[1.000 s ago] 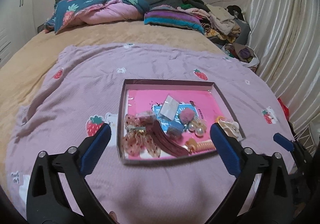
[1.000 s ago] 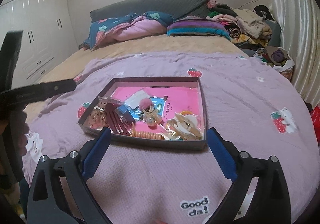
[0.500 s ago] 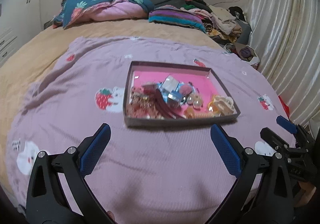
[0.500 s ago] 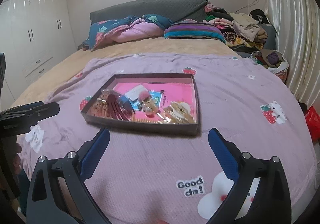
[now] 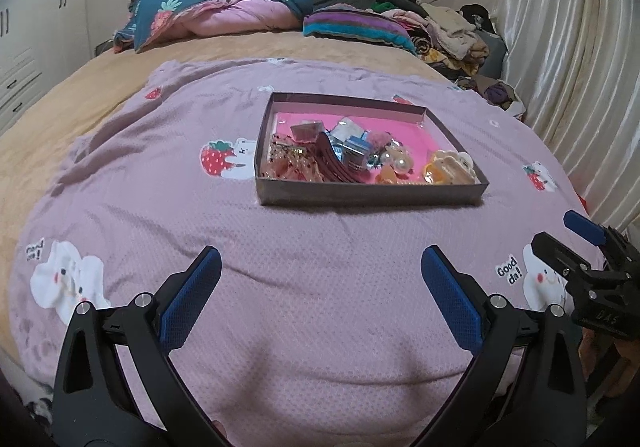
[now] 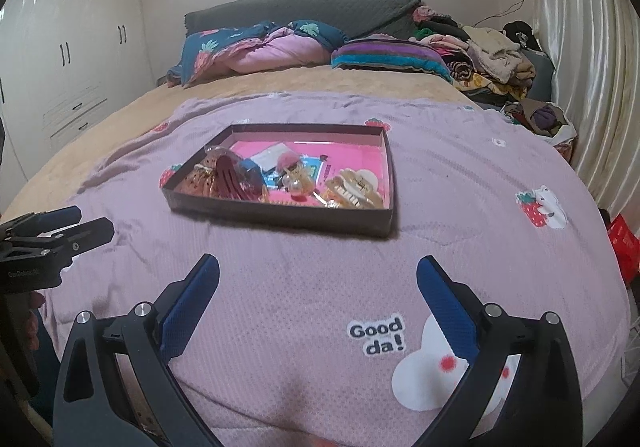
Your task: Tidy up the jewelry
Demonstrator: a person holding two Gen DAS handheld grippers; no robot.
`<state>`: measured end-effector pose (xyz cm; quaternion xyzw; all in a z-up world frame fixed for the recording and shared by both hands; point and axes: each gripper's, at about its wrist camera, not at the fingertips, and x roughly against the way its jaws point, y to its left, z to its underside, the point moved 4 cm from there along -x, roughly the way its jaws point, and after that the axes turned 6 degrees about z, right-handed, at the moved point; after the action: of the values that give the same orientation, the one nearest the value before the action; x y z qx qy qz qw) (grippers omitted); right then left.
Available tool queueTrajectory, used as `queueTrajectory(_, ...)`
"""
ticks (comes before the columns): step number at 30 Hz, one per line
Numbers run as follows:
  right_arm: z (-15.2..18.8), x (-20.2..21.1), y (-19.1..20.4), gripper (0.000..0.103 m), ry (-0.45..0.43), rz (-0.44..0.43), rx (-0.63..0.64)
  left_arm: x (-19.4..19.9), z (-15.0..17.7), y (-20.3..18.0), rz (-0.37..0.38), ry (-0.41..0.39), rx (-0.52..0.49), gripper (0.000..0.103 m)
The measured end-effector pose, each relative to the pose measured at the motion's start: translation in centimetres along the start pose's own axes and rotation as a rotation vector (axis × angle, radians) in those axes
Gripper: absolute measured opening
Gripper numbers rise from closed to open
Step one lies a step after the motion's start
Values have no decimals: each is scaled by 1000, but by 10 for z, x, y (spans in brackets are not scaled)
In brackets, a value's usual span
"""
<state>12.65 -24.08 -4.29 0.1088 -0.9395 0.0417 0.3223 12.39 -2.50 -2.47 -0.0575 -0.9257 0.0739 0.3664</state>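
Because neither tool carries anything, the jaws of the left gripper [image 5: 318, 271] stand wide apart, and those of the right gripper [image 6: 318, 279] are equally wide. Both hover low over the bare front part of the purple blanket [image 5: 320, 239], well apart from the box, so nothing is between the blue pads. This looks like a resting pose, either before the first pick or after the last placing; I cannot say which.

Further out lies the shallow box [image 5: 368, 195] with a pink floor, flat on the blanket in the middle of the bed, probably so that both sides can reach it. Inside, the pieces are crowded toward the near wall: a dark red comb [image 5: 334, 163], a beige claw clip [image 5: 450, 169], pearl pieces [image 5: 396, 159] and a sequinned bow [image 5: 290, 167]. They overlap, so to my judgement the sorting is not complete.
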Motion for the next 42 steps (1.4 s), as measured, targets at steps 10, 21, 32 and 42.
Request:
queueTrajectory(10, 16, 0, 7, 99, 27, -20, 2, 1, 10, -2, 4, 6, -4, 93)
queueTrajectory(21, 15, 1, 5, 99, 35, -25, -12, 0, 13, -3, -5, 21, 8, 94)
queueTrajectory(32, 17, 0, 3, 99, 37, -21, -15, 2, 13, -1, -8, 32, 21, 94)
queueTrajectory(42, 19, 1, 1, 99, 37, -14, -16, 2, 13, -1, -11, 31, 19, 94)
